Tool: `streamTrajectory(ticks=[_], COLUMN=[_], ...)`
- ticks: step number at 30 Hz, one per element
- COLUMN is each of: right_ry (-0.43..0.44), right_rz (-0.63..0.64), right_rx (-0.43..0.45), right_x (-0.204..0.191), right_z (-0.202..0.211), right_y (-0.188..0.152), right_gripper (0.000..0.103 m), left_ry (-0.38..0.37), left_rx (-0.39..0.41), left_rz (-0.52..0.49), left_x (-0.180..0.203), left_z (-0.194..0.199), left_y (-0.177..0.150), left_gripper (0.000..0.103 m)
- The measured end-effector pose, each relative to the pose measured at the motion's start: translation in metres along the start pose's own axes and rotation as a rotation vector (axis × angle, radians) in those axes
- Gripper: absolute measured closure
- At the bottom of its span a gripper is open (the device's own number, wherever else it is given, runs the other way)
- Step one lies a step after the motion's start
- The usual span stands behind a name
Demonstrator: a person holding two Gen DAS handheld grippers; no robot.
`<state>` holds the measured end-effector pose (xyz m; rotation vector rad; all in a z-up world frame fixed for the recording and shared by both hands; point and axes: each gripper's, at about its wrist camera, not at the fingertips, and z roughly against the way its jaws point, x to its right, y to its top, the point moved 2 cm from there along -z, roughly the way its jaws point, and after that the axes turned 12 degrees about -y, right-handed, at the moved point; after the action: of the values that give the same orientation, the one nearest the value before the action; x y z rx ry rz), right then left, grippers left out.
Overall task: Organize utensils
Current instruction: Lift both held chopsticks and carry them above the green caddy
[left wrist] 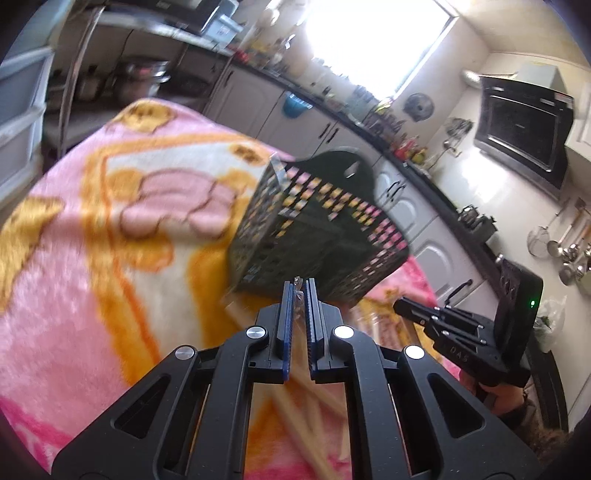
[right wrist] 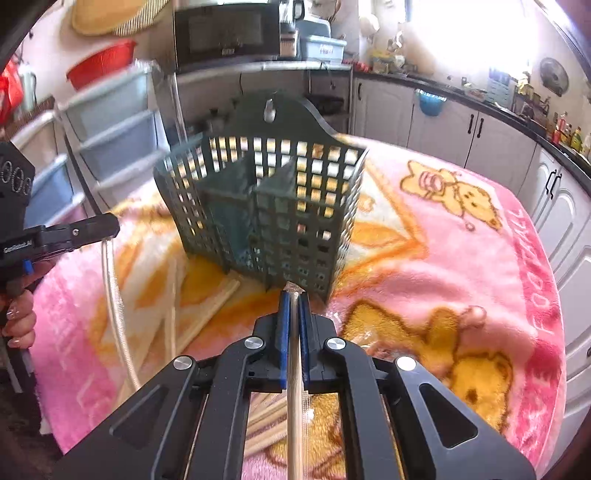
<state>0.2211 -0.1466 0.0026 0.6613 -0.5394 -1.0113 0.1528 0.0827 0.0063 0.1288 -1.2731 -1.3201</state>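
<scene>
A dark green perforated utensil caddy (right wrist: 266, 206) with inner dividers stands on the pink and orange blanket (right wrist: 443, 251); it also shows in the left wrist view (left wrist: 317, 229). My right gripper (right wrist: 293, 295) is shut on a wrapped chopstick (right wrist: 294, 387), its tip just before the caddy's near wall. My left gripper (left wrist: 298, 286) is shut on a clear-wrapped utensil (left wrist: 297, 295), close to the caddy's base. Several loose chopsticks (right wrist: 207, 310) lie on the blanket by the caddy. The right gripper shows at the right of the left wrist view (left wrist: 402, 306), and the left gripper at the left edge of the right wrist view (right wrist: 110, 223).
A clear-wrapped long stick (right wrist: 114, 302) lies on the blanket's left side. Plastic drawers (right wrist: 110, 122) stand behind on the left, a microwave (right wrist: 225, 33) above them. White kitchen cabinets (right wrist: 498, 140) and a cluttered dark counter curve round the right.
</scene>
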Motion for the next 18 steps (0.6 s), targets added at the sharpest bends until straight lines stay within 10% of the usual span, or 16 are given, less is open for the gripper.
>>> streamTrajectory(ticks=[18], right_ry=[0.110], right_rz=[-0.168], right_rx=[0.344], right_x=[0.036], right_z=[0.084], right_y=[0.063], right_gripper=[0.098], left_ry=[-0.137], left_rx=[0.062], left_rz=[-0.161], left_x=[0.083], left_z=[-0.002], left_y=[0.051], left_gripper=[0.101])
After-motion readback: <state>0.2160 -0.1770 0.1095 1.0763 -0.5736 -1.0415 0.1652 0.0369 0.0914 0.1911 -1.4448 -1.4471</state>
